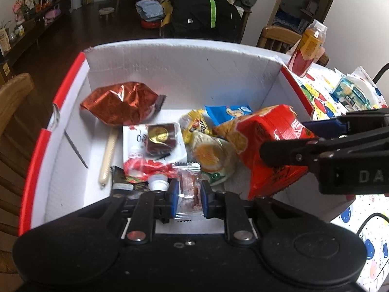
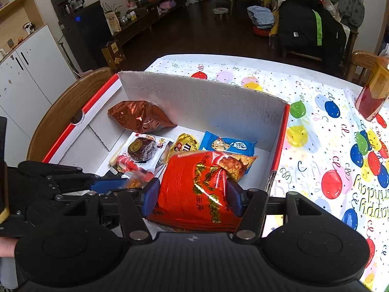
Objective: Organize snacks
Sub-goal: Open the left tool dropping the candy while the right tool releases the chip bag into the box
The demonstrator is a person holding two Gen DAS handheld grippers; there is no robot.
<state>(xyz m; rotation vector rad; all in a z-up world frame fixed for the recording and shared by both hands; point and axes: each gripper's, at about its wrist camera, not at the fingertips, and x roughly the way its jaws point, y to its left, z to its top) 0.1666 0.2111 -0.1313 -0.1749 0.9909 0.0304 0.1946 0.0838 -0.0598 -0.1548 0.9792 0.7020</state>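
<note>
A: What do the fingers hold?
B: The left gripper [image 1: 187, 196] pinches a clear candy wrapper [image 1: 187, 189]; the right gripper [image 2: 193, 198] clamps a red chip bag [image 2: 194, 189] at frame centre, over the box [image 2: 206, 97].
A: Around them?
B: A foil bag [image 2: 139, 115] upper left, a blue packet [image 2: 228, 144] just behind.

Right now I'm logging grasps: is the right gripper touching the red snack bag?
Touching. The right wrist view shows the right gripper with both blue pads pressed into the red snack bag, pinching it above the box.
</note>
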